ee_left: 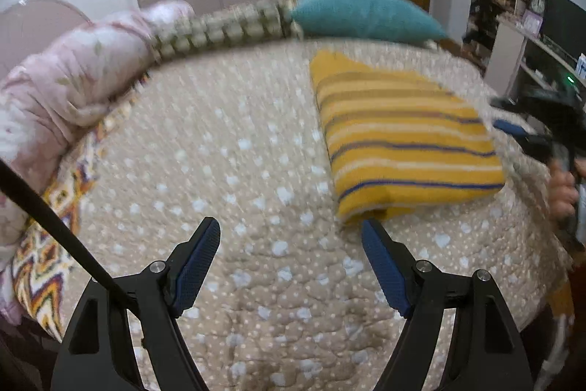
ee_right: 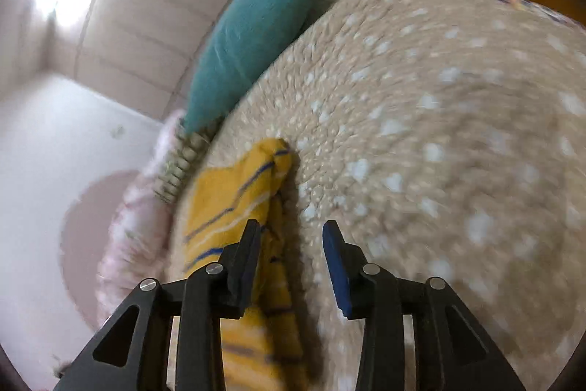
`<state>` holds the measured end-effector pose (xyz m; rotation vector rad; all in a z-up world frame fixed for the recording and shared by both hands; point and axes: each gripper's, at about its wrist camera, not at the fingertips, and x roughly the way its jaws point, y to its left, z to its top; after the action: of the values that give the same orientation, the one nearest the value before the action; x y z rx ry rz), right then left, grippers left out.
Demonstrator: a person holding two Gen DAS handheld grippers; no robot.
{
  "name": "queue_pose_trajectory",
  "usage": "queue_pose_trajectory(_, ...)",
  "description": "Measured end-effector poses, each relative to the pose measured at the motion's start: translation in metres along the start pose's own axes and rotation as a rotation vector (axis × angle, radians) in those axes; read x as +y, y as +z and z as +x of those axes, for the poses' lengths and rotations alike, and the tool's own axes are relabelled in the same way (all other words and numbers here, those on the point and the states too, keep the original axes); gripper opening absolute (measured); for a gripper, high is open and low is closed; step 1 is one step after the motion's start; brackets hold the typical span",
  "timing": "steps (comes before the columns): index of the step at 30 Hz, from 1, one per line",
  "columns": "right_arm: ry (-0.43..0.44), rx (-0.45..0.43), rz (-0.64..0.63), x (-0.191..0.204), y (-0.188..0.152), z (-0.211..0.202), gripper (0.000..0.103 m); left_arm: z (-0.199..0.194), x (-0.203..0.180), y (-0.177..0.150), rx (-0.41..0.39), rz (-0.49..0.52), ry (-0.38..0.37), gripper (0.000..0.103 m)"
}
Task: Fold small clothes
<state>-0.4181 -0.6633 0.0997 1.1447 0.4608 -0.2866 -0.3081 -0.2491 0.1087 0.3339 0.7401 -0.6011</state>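
Left gripper [ee_left: 291, 233] stood spread wide, holding nothing, just short of the folded striped cloth [ee_left: 406, 138] lying on the spotted bedspread [ee_left: 219, 152]. Right gripper [ee_right: 293, 233] was likewise parted and empty at the cloth's edge. Bare bedspread lay leftward.

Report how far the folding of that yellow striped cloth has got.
Done: the yellow striped cloth lies folded into a neat rectangle on the dotted bedspread. In hand: nothing; the left hand-held gripper and right hand-held gripper are both open. Left: no other garment visible.
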Motion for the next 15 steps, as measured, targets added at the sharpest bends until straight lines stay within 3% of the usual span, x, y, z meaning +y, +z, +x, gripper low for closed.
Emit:
queue_pose_trajectory(2, -0.035, -0.023, -0.088, 0.014, -0.012, -0.022, 0.040, -0.019, -0.003, -0.004, -0.097, -0.001, 0.052, 0.084)
queue_pose_trajectory(5, -0.155, -0.050, -0.290, 0.049, -0.053, -0.046, 0.046, -0.054, -0.005, -0.014, -0.282, -0.056, 0.081, 0.103)
queue_pose_trajectory(8, -0.233, -0.056, -0.406, 0.065, -0.092, -0.061, 0.050, -0.079, -0.009, -0.016, -0.413, -0.095, 0.091, 0.103)
queue_pose_trajectory(10, -0.258, -0.050, -0.409, 0.066, -0.114, -0.070, 0.051, -0.084, -0.014, -0.011, -0.408, -0.080, 0.086, 0.103)
queue_pose_trajectory(12, -0.270, -0.046, -0.399, 0.066, -0.129, -0.077, 0.051, -0.086, -0.019, -0.007, -0.371, -0.043, 0.033, 0.103)
queue_pose_trajectory(15, -0.382, -0.071, -0.448, 0.079, -0.160, -0.087, 0.055, -0.088, -0.017, -0.013, -0.327, -0.060, 0.034, 0.103)
